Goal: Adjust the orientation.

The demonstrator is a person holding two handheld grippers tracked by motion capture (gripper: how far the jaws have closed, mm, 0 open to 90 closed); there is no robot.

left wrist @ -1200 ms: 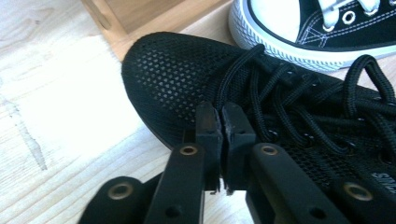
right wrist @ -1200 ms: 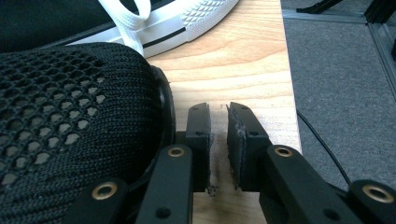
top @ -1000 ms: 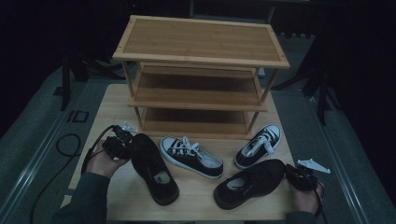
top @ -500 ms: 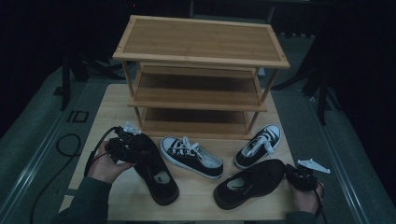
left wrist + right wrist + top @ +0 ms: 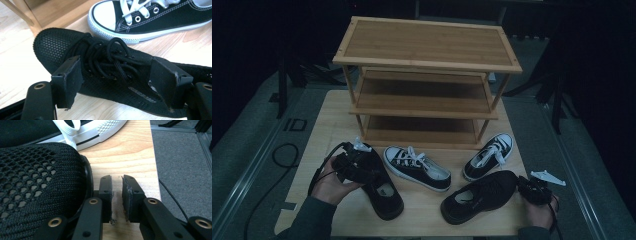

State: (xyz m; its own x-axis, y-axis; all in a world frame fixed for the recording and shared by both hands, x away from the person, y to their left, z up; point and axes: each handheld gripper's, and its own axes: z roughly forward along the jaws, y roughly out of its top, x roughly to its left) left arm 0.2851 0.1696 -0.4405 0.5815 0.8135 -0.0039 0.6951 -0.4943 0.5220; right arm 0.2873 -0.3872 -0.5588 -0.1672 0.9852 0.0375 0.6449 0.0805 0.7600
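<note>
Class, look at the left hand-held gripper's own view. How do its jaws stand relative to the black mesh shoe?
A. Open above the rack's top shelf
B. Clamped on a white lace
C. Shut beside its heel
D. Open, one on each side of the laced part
D: the left hand-held gripper has its jaws wide apart, straddling the laces of the black mesh shoe.

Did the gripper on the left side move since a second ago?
Yes. The left gripper slid right, onto the black mesh shoe and nearer the bamboo three-shelf rack; its jaws stand open astride the laces.
</note>
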